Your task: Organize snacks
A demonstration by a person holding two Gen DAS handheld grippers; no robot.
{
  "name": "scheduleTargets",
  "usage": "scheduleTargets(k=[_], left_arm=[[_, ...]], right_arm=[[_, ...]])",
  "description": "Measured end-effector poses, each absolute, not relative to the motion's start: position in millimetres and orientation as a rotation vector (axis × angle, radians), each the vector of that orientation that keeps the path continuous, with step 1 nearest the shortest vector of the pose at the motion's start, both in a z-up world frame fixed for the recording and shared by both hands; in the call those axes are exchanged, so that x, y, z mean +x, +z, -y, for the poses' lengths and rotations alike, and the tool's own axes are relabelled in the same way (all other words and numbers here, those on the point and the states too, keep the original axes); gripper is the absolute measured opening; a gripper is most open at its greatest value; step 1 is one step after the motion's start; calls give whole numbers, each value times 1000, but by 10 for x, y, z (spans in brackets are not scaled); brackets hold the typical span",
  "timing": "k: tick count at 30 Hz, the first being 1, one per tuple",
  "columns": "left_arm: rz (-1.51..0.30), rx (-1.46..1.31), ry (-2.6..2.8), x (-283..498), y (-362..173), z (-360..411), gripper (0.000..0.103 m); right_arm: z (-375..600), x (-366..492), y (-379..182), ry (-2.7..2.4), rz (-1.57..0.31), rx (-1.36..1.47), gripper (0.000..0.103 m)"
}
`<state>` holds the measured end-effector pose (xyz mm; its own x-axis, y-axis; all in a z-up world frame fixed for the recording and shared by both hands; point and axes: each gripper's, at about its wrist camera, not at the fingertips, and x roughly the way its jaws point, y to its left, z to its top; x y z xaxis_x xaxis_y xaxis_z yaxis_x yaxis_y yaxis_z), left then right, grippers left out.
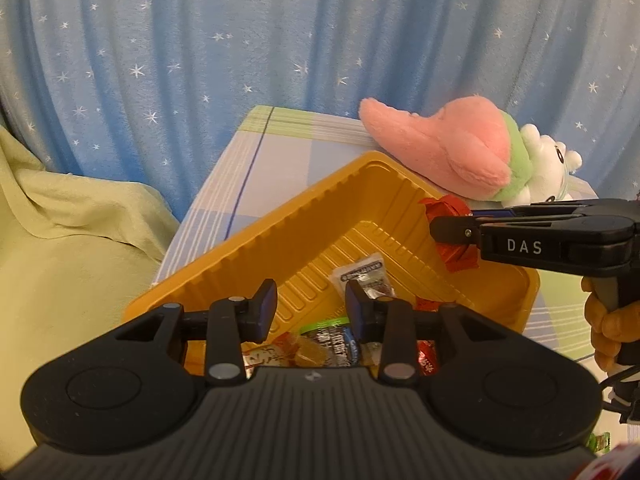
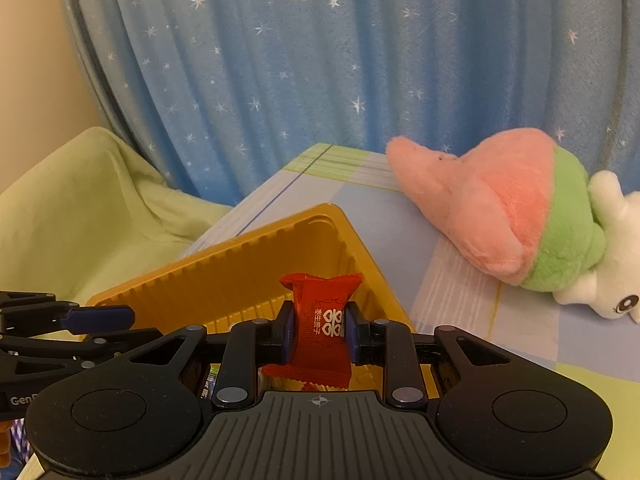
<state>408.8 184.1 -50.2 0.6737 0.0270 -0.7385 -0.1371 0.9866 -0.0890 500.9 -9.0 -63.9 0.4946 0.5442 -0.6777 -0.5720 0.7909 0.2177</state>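
Note:
A golden ribbed plastic tray (image 1: pixel 256 248) (image 2: pixel 256 256) lies on the checked tablecloth and holds several wrapped snacks, among them a silver sachet (image 1: pixel 362 276) and a dark chocolate bar (image 1: pixel 332 340). My left gripper (image 1: pixel 311 300) hangs open over the tray's near end, with nothing between its fingers. My right gripper (image 2: pixel 319 330) is shut on a red wrapped candy (image 2: pixel 320 320) and holds it upright above the tray. In the left wrist view the same red candy (image 1: pixel 450 208) shows by the tray's right rim, with the right gripper (image 1: pixel 452 226) coming in from the right.
A pink and green plush toy (image 1: pixel 452 148) (image 2: pixel 504 208) lies on the table behind the tray, beside a white plush (image 2: pixel 608 272). A blue starred curtain (image 1: pixel 280 40) hangs behind. Pale green cloth (image 1: pixel 60 240) lies to the left. A person's hand (image 1: pixel 604 320) grips the right handle.

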Motion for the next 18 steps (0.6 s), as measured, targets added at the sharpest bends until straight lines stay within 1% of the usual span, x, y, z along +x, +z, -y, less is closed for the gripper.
scheduleTargets(k=[3, 6, 8, 9, 10, 15, 18], left_arm=[[-823, -149, 101, 4058, -483, -1874, 35], [-823, -159, 104, 4021, -469, -1887, 38], [-825, -161, 105, 3991, -460, -1884, 43], [-825, -162, 106, 3972, -457, -1882, 44], [-826, -163, 108, 3955, -451, -1878, 47], [-828, -172, 109, 3847, -422, -1852, 53], [-830, -181, 109, 3778, -393, -1834, 58]], right_arm=[[44, 5016, -630, 680, -794, -45, 26], [5, 5004, -610, 693, -779, -43, 27], [-22, 4988, -602, 698, -780, -48, 38], [-25, 4964, -592, 697, -769, -50, 50], [-17, 4935, -580, 694, -755, -49, 58], [32, 4837, -523, 695, -745, -42, 61], [101, 4763, -489, 691, -744, -28, 64]])
